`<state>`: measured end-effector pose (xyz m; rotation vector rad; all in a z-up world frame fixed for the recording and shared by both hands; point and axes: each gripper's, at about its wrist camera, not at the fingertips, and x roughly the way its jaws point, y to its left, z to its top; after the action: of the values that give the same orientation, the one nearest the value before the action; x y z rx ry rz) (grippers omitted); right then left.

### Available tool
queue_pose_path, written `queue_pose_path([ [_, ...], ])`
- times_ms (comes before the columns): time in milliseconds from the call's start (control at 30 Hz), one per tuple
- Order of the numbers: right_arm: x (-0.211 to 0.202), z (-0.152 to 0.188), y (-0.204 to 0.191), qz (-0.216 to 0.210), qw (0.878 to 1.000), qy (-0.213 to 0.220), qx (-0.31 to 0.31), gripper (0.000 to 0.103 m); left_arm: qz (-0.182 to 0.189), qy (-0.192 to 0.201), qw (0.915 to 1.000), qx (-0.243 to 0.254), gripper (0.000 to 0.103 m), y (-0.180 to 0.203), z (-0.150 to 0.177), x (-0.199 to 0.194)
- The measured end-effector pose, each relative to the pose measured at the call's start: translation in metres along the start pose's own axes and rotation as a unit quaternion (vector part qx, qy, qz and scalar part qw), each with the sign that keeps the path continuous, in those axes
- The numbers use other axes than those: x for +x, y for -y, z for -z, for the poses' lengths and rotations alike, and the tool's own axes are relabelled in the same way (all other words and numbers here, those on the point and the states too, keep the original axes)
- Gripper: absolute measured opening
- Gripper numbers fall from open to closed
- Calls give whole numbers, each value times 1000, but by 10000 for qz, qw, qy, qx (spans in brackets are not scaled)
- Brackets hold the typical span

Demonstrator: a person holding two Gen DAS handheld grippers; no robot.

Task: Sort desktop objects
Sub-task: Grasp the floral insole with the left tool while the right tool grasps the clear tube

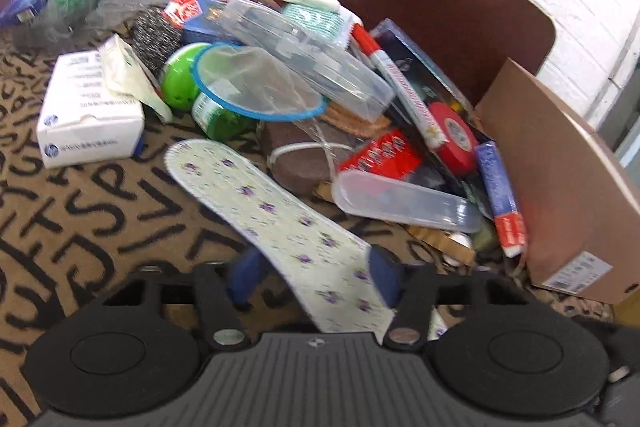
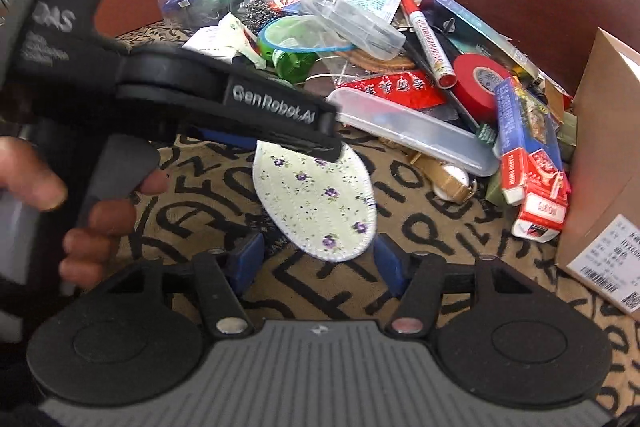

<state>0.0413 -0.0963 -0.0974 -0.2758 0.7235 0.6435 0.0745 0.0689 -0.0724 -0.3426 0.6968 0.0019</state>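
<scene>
1. Jaws of the left gripper (image 1: 316, 279) straddle the floral insole (image 1: 260, 203) across its width. One pad touches an edge, while a sliver of cloth shows beside the other pad. Whether they clamp it cannot be told.
2. Jaws of the right gripper (image 2: 320, 255) stand released. The near rounded end of the insole lies between the pads, close to the 3 o'clock pad and clear of the 9 o'clock pad.
3. Location: in the left wrist view, the insole runs from the gripper towards 11 o'clock over the letter-print tablecloth (image 1: 80, 227). It lies beside the clutter pile, which sits at 1 o'clock. Its near end appears to ride just above the cloth.
4. Handling estimate: the insole is light, thin and fabric-faced, so it is not slippery or fragile. It is probably flexible, so it may bow or fold if squeezed edge to edge.
5. Recommended hold: pinch through the thickness, face to face, near one end. Support the opposite end with the second gripper to stop drooping.
6. Caution: keep the free end clear of the clear plastic case (image 1: 404, 203) and the red tape roll (image 1: 456, 139) at 2 o'clock, as a sagging tip could drag them.
</scene>
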Motion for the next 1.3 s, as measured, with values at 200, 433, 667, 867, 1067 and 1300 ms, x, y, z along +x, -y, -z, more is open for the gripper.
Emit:
queue_pose_path([
  [200, -7, -24, 25, 777, 9963, 199, -319, 61, 135, 10, 9992, -367, 23, -19, -7, 5],
  [433, 44, -49, 21, 1104, 9817, 181, -1542, 56, 346, -49, 9987, -361, 15, -25, -5, -5],
  [667, 68, -56, 15, 1255, 9720, 27, -1986, 39, 368, -142, 9983, -430, 29, -26, -4, -4],
  [867, 39, -60, 23, 764, 9917, -40, -1033, 28, 379, -141, 9989, -243, 21, -16, -5, 4],
  [1067, 7, -37, 30, 337, 9992, -218, -59, 24, 588, -159, 9980, -140, 14, -13, -8, -5],
  [1300, 3, -8, 33, 162, 9983, -438, 356, 23, 680, -356, 9969, -168, 34, -1, -8, 9],
])
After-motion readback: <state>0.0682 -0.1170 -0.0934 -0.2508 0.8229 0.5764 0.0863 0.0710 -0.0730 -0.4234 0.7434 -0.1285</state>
